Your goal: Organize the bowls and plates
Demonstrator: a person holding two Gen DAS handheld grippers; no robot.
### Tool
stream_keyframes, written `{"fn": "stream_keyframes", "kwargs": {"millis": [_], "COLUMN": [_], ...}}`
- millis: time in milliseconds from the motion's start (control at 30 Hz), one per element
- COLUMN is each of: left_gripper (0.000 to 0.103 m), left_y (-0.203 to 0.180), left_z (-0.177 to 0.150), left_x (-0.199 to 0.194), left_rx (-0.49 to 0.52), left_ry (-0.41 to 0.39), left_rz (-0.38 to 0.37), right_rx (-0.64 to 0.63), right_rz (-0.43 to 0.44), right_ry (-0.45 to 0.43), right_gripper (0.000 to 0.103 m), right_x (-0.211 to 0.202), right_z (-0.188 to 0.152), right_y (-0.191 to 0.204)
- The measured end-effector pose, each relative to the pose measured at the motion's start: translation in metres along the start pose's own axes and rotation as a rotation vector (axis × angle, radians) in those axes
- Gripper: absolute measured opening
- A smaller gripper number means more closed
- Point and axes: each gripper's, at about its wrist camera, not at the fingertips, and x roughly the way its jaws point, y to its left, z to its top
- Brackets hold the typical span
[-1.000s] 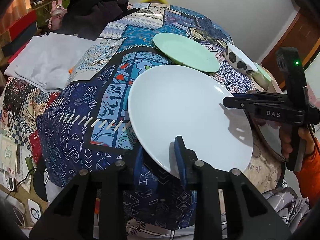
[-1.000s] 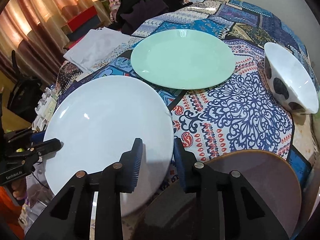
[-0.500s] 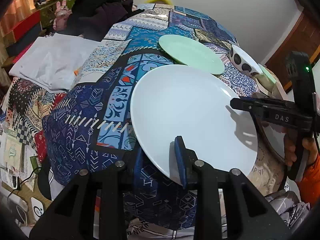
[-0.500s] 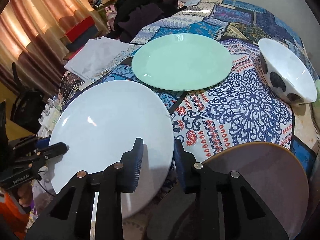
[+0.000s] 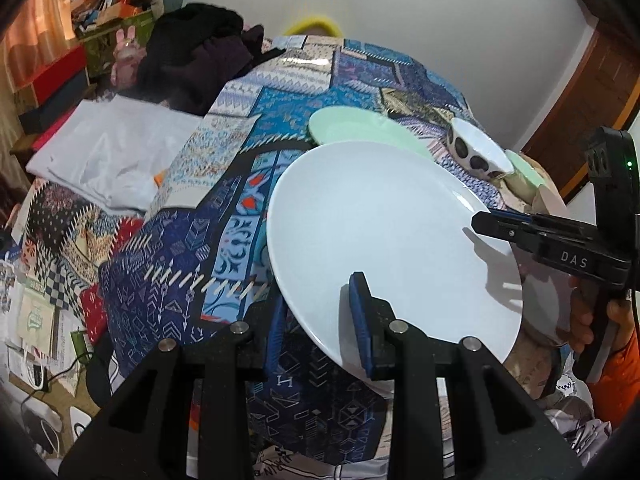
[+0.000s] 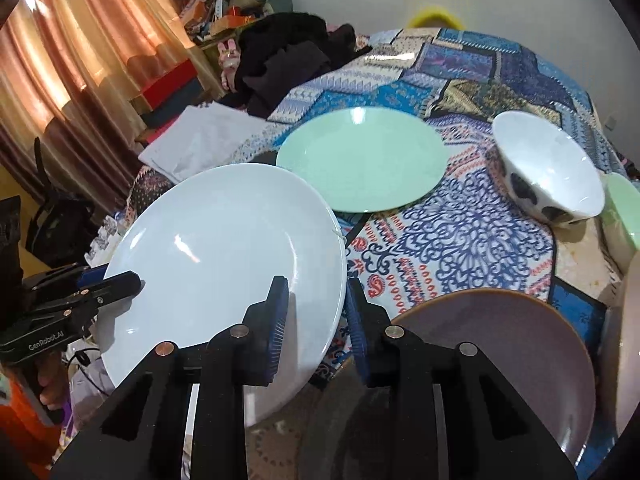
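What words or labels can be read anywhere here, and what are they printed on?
"DAS": white letters on the black body of the right gripper, seen from the left wrist camera.
"GenRobot.AI": white letters on the black body of the left gripper, seen from the right wrist camera.
"H": a single white letter on the dark blue patchwork cloth.
Papers and packets lying left of the cloth carry print too small to read.

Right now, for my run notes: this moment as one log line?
white plate: lifted, tilted | left claw: shut on rim | right claw: shut on opposite rim | green plate: on cloth
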Motion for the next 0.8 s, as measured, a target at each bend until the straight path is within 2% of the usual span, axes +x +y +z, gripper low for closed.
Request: {"fn": "stream_keyframes", "kwargs": {"millis": [367, 800], "left_gripper": [0.031, 0.031], "left_y": [-0.031, -0.079], "left_z": [0.013, 0.014], "left_x": [-0.015, -0.020], "left_rx": [0.045, 0.123], "left_ry": [-0.048, -0.050], "left_rz": [-0.033, -0.099], "right_rx": [0.037, 0.107], "right_rz": [-0.029, -0.085], "right_ry": [-0.078, -0.155], "right_gripper": [0.026, 0.026], "right_x": [-0.038, -0.085], "right_z": [-0.007, -0.033], "right_y": [-0.015, -0.039]}}
